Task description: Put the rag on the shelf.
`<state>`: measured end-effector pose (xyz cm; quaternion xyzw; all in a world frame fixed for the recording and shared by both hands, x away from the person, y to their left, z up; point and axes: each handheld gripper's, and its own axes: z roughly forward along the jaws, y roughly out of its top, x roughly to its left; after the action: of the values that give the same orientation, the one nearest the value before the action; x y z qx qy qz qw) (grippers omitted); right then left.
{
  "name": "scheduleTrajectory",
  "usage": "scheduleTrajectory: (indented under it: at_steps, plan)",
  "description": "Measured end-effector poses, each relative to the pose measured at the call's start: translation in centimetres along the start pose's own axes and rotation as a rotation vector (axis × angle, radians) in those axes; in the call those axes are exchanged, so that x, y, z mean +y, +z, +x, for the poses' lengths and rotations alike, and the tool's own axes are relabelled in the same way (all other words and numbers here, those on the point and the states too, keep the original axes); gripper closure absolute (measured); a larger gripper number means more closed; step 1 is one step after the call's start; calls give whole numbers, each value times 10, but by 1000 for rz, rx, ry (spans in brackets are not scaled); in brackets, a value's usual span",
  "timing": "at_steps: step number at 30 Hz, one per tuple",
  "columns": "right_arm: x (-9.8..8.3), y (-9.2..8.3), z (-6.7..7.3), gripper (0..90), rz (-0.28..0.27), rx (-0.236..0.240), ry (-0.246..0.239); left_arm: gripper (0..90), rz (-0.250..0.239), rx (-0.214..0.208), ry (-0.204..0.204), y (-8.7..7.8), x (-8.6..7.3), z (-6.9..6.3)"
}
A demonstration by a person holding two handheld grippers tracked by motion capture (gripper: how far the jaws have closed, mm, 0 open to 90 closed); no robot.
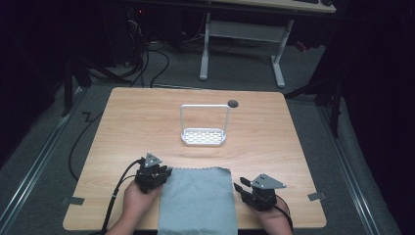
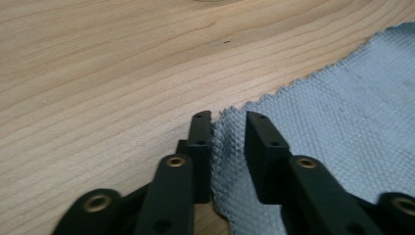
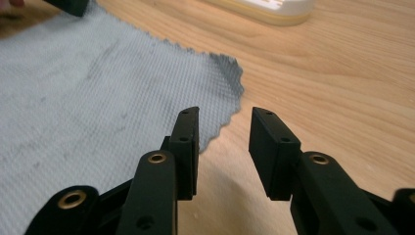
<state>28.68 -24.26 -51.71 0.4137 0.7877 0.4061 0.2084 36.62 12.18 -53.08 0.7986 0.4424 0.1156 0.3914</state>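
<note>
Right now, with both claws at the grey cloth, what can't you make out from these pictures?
- Grey cloth: its near edge is cut off by the bottom of the high view.
- Left claw: cloth edge lies between the jaws; whether the pads press it is not clear in the left gripper view.
- White rack: cut off by the top edge and blurred in the right gripper view.
- Dark round spot on the table: too small to identify in the high view.

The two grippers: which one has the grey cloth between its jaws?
The left gripper. A raised fold at the corner of the grey cloth sits between its jaws. The right gripper has only bare table between its jaws, beside the cloth's edge.
</note>
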Motion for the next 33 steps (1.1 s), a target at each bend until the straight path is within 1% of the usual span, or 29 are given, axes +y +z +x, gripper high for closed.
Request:
scheduleTrajectory:
  at_steps: [2,3,4,5,6,9,10,11,14,15,16,18,19,20,21,22,23,24,25,26,28,29,30,31,33]
  plan:
    - [7,8,0,610,2,-2,4,857,-15,0,27,-1,-4,0]
    - [11,14,0,601,6,-11,1,876,-25,-6,26,-1,-5,1]
    - [15,20,0,587,12,-25,5,885,-31,-13,17,-1,-6,2]
    - [19,25,-1,574,17,-28,10,889,-34,-26,4,-1,-7,4]
    - [25,36,-3,570,36,-39,18,889,-33,-36,-5,-1,-7,6]
    - [31,53,-5,571,83,-51,40,889,-34,-40,1,-2,-7,6]
    - [31,53,-5,571,83,-51,40,889,-34,-40,1,-2,-7,6]
    - [31,60,-5,610,111,-65,41,889,-34,-42,2,-2,-7,6]
    - [30,62,-6,684,115,-55,53,889,-35,-47,1,-2,-8,6]
    - [30,62,-6,684,115,-55,53,890,-35,-47,1,-2,-8,6]
    - [29,62,-6,738,100,-58,58,889,-35,-50,2,-2,-8,6]
    - [29,64,-6,779,106,-52,60,890,-35,-53,0,-2,-8,6]
    - [29,64,-5,811,105,-48,56,890,-36,-56,4,-3,-8,6]
    - [29,63,-4,864,94,-43,45,891,-37,-58,3,-3,-8,6]
    - [29,63,-4,888,83,-35,44,891,-44,-62,1,-4,-8,6]
    - [29,63,-3,892,77,-28,53,891,-51,-67,2,-5,-8,6]
    - [29,62,-2,894,72,-25,52,891,-63,-74,-3,-7,-8,6]
    - [29,61,-1,895,66,-23,44,891,-63,-74,-3,-7,-8,6]
    - [29,60,0,895,57,-24,40,891,-93,-85,-21,-10,-7,6]
    - [29,60,0,895,57,-24,40,891,-93,-85,-21,-10,-7,6]
    - [29,55,0,895,22,-21,48,891,-121,-90,-18,-15,-7,6]
    - [29,55,0,895,22,-21,48,891,-134,-89,-15,-18,-6,5]
    - [30,53,0,895,10,-21,48,891,-148,-91,-11,-20,-6,4]
    - [30,49,0,895,-8,-20,59,891,-155,-92,-5,-22,-6,3]
    - [31,42,1,895,-35,-29,60,891,-170,-96,3,-26,-6,1]
